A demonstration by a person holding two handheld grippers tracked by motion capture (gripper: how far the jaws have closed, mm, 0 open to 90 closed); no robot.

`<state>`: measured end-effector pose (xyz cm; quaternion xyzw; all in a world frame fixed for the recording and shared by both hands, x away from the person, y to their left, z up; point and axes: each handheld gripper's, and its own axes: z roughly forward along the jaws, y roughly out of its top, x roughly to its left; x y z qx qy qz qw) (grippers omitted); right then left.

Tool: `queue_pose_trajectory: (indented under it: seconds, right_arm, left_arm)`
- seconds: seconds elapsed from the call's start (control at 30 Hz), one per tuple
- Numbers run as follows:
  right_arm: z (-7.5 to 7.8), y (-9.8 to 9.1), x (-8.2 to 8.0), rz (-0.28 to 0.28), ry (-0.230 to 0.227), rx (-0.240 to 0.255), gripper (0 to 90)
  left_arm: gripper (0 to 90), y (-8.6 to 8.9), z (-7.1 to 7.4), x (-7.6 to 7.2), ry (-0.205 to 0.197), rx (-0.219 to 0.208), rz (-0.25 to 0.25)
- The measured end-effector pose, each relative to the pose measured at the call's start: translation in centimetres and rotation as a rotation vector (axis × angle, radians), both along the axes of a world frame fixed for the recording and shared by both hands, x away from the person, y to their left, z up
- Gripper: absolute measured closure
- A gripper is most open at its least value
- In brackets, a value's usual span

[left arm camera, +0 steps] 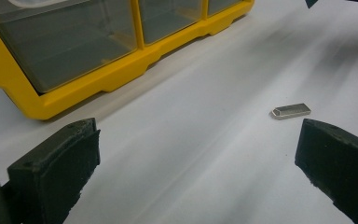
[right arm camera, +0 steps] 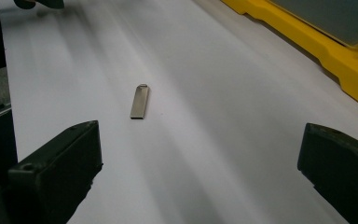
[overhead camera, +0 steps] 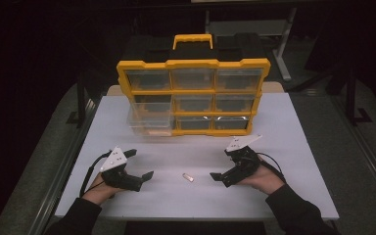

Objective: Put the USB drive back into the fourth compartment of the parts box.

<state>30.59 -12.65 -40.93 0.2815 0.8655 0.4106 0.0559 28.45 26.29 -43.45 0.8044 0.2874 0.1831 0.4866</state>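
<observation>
A small flat metal USB stick (overhead camera: 188,177) lies on the white table (overhead camera: 284,191) between my two grippers. My left gripper (overhead camera: 139,164) is to its left, open and holding nothing. My right gripper (overhead camera: 223,164) is to its right, also open and holding nothing. In the left gripper view the stick (left arm camera: 291,111) lies just beyond the right jaw, and the gripper (left arm camera: 198,172) stands wide apart over bare table. In the right gripper view the stick (right arm camera: 140,101) lies ahead, closer to the left jaw of the gripper (right arm camera: 198,172).
A yellow organizer (overhead camera: 193,62) with clear drawers and a carry handle stands upright at the back of the table. Its lower-left drawer (overhead camera: 149,120) is pulled partly out. The organizer's base (left arm camera: 98,79) and its edge (right arm camera: 335,60) lie near the grippers.
</observation>
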Motion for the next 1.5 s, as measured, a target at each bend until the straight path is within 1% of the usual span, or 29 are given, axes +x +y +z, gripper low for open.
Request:
queue_pose_trajectory:
  seconds: [0.2, 0.4, 0.57, 1.07, 1.5]
  right_arm:
    - [0.3, 0.5, 0.3, 0.007, -0.001, 0.004, 0.0]
    - [0.5, 1.1, 0.7, 0.012, -0.001, 0.013, 0.0]
    - [0.6, 1.6, 1.0, 0.019, 0.001, 0.018, 0.0]
    - [0.9, 3.0, 1.6, 0.045, 0.008, 0.009, 0.0]
    - [1.0, 4.1, 2.2, 0.057, 0.002, 0.015, 0.7]
  left_arm:
    - [0.0, 0.0, -0.1, 0.0, 0.003, 0.005, -0.005]
    - [0.0, 0.0, -0.1, 0.1, 0.003, -0.004, 0.0]
    - [0.0, 0.0, -0.1, 0.1, 0.005, -0.003, -0.003]
    - [0.0, -0.1, -0.2, 0.1, 0.014, 0.001, -0.008]
    - [0.0, -0.1, -0.2, 0.1, 0.017, 0.001, -0.011]
